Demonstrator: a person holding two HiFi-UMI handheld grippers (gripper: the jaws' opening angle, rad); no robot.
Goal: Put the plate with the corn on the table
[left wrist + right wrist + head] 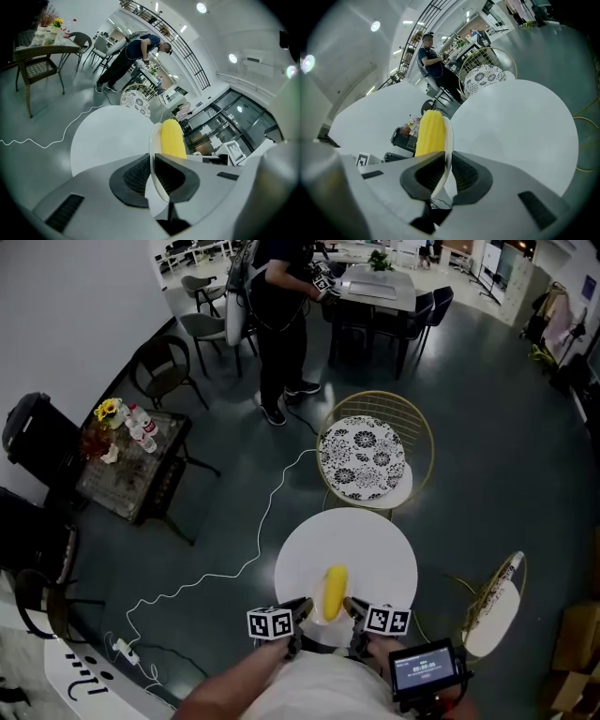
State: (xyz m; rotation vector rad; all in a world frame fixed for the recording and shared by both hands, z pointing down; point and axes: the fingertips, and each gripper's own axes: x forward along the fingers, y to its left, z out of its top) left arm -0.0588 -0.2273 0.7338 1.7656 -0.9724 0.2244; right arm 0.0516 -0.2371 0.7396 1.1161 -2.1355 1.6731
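Two grips on one plate (152, 140): left gripper (302, 608) with jaws pinched nearly closed on the rim at 9 o'clock of the corn (334, 593), right gripper (353, 608) pinched likewise at 3 o'clock. Equally near, no favoured hand. Held over the 6 o'clock edge of the round white desk (375, 540); resting or just above, cannot tell. Long axis of the cob 12 to 6, plain yellow, ridged, likely to roll toward 3 or 9 if tipped. Probably calls for a level set-down toward 12.
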